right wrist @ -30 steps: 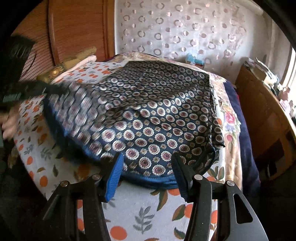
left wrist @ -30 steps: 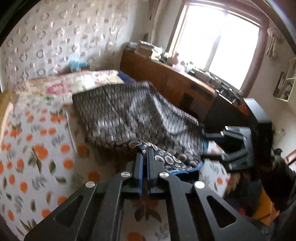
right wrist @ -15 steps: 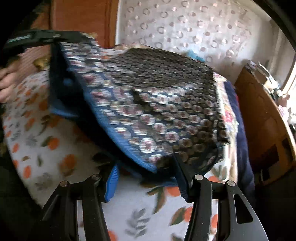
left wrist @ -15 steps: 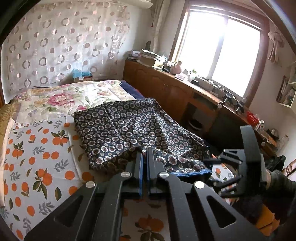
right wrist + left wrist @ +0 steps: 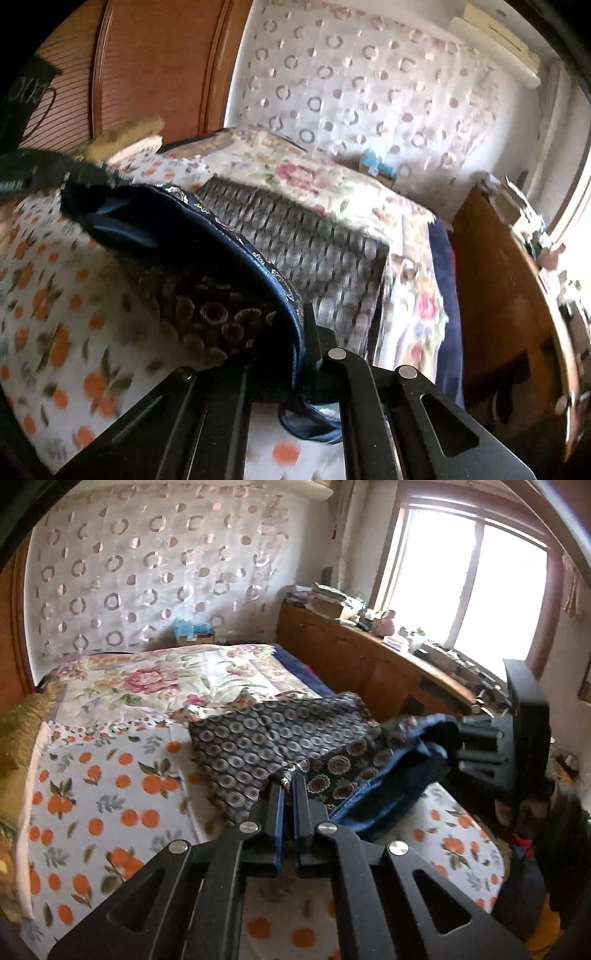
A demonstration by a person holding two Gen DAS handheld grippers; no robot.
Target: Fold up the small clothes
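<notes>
A dark navy garment point(image 5: 258, 746) with a ring pattern and a blue hem lies on the bed, its near edge lifted. My left gripper point(image 5: 290, 779) is shut on one corner of that edge. In the left wrist view my right gripper point(image 5: 460, 740) holds the other end at the right. In the right wrist view the right gripper point(image 5: 304, 314) has its jaws closing on the blue hem, which runs between them, and the garment point(image 5: 295, 251) stretches from it to the left gripper point(image 5: 68, 177) at the far left. The cloth hides the right gripper's left finger.
The bed has an orange-print sheet point(image 5: 92, 794) near me and a floral quilt point(image 5: 155, 675) farther back. A wooden cabinet point(image 5: 351, 657) crowded with items runs along the right side under the window. A wooden headboard point(image 5: 147, 55) stands at the left.
The right gripper's open jaws have closed onto the blue hem and it has risen. Both grippers have lifted the garment's near edge off the sheet, and the far part has slid back.
</notes>
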